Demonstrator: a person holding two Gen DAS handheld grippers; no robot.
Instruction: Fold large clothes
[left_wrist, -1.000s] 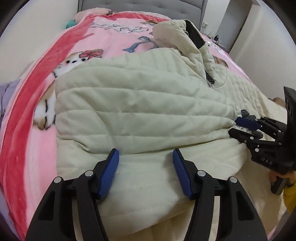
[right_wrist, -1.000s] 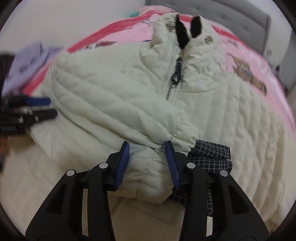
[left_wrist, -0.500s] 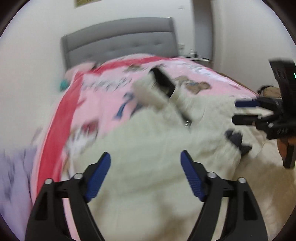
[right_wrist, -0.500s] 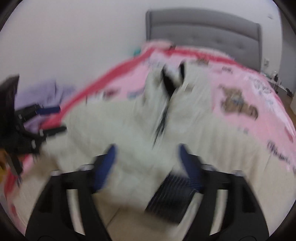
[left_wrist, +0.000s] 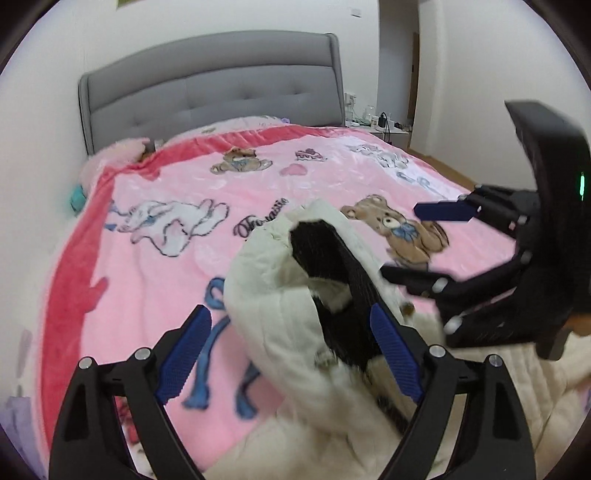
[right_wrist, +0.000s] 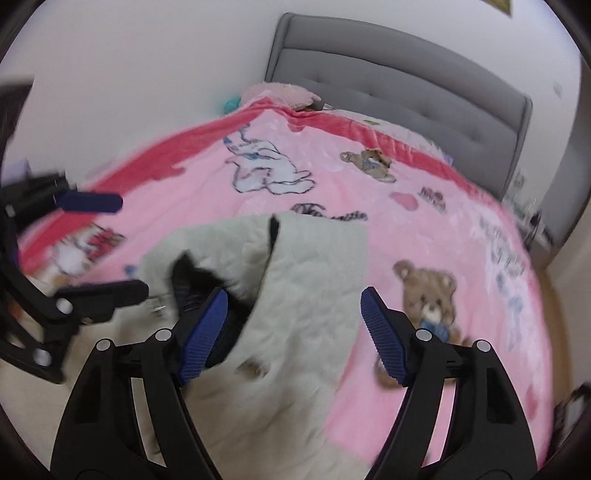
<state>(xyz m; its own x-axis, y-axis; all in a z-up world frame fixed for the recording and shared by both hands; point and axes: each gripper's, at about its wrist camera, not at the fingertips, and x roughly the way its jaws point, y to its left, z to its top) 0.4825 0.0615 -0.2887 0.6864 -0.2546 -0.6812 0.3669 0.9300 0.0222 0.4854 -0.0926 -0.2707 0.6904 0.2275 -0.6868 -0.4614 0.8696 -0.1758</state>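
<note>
Both tools have lifted off the cream quilted jacket (left_wrist: 280, 306), which a second ago lay under their pads. It lies on the near part of the pink cartoon blanket (left_wrist: 155, 266) on the bed, black-lined collar standing up. The left tool (left_wrist: 291, 354) is opening wide; the right tool (right_wrist: 295, 332), wide, is closing; neither grips anything.

text: cursive black script is showing on the pink blanket (left_wrist: 155, 266) | legibility: too blurred to be reading
</note>
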